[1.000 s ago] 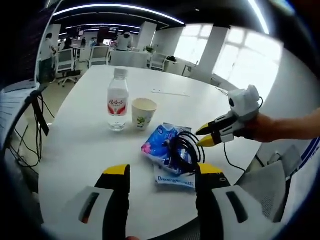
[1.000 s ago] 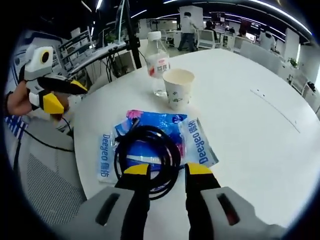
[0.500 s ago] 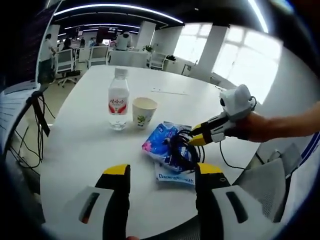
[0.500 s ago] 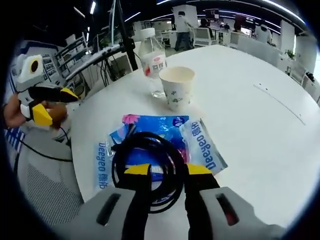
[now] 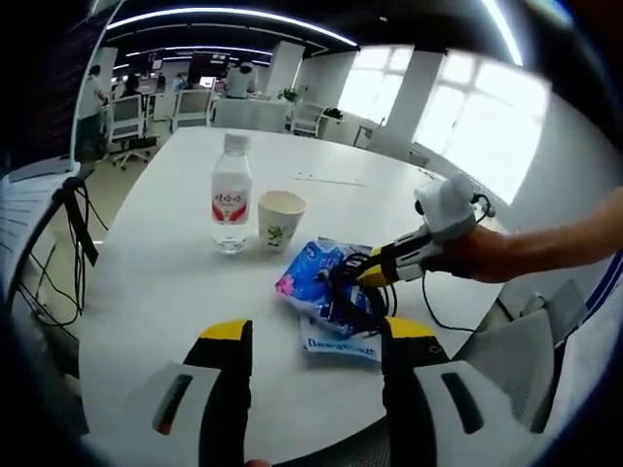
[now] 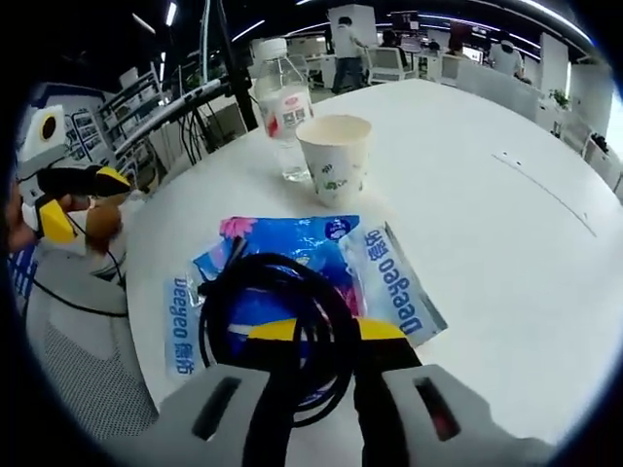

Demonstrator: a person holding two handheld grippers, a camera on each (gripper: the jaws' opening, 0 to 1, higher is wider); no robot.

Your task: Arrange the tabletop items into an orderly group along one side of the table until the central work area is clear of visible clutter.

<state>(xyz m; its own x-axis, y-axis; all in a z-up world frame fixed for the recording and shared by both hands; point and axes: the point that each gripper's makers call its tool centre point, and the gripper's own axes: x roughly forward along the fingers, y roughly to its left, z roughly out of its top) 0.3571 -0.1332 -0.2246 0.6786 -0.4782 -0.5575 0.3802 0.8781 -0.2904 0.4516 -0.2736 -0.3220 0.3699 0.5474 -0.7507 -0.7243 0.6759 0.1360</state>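
Cable coil [image 6: 277,326] flat on wipes pack [image 6: 292,282], right gripper [image 6: 321,336] fingers astride.

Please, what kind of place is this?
Most likely an open-plan office: a large white table in front, office chairs and desks behind it, long ceiling lights, and people at workstations farther back.
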